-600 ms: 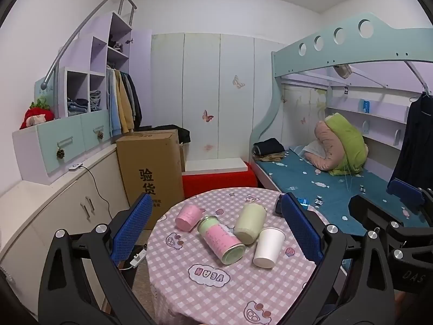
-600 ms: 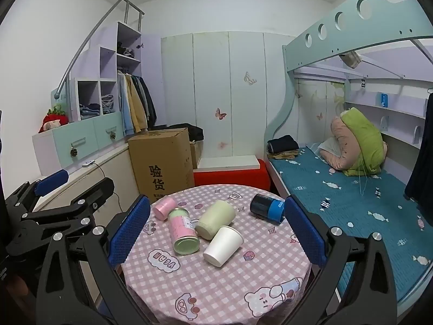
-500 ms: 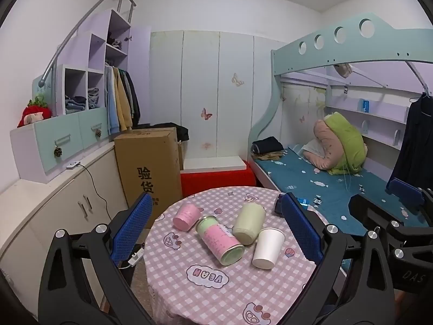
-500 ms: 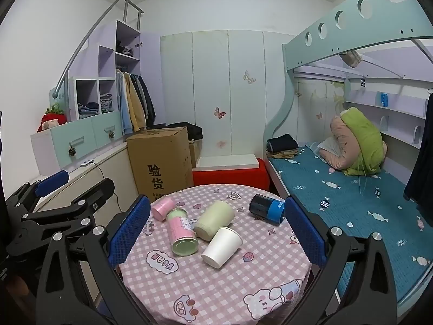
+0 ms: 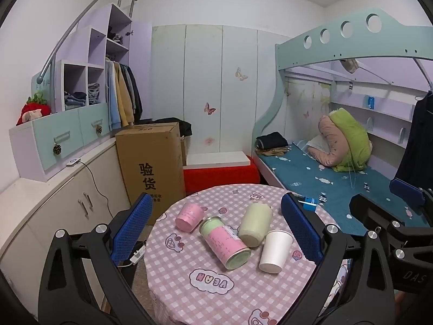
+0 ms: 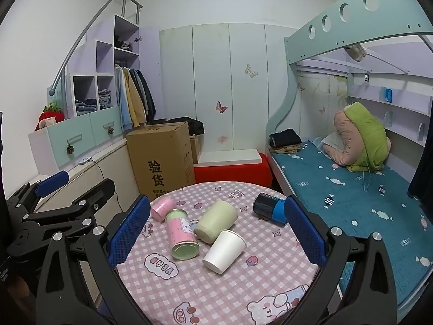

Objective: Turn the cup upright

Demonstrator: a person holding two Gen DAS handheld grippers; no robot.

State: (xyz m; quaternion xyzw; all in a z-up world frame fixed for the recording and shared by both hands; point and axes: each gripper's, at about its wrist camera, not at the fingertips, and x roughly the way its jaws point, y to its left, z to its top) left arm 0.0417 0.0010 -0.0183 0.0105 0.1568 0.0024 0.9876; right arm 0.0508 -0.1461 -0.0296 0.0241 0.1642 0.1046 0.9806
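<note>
Several cups lie on their sides on a round table with a pink checked cloth (image 5: 205, 295) (image 6: 238, 292): a white paper cup (image 5: 275, 251) (image 6: 224, 251), a pale green cup (image 5: 255, 224) (image 6: 216, 221), a pink and green can (image 5: 224, 243) (image 6: 181, 233), a small pink cup (image 5: 189, 217) (image 6: 163, 208) and a dark blue cup (image 6: 270, 211). My left gripper (image 5: 215, 233) is open and empty, held back above the table. My right gripper (image 6: 215, 233) is open and empty too.
A cardboard box (image 5: 153, 170) stands behind the table at the left. A red bench (image 5: 220, 173) is behind it. A bunk bed (image 5: 338, 178) runs along the right. Cabinets (image 5: 54, 211) line the left wall.
Both grippers have drifted slightly toward the table. Both stay open, and the cups have not moved.
</note>
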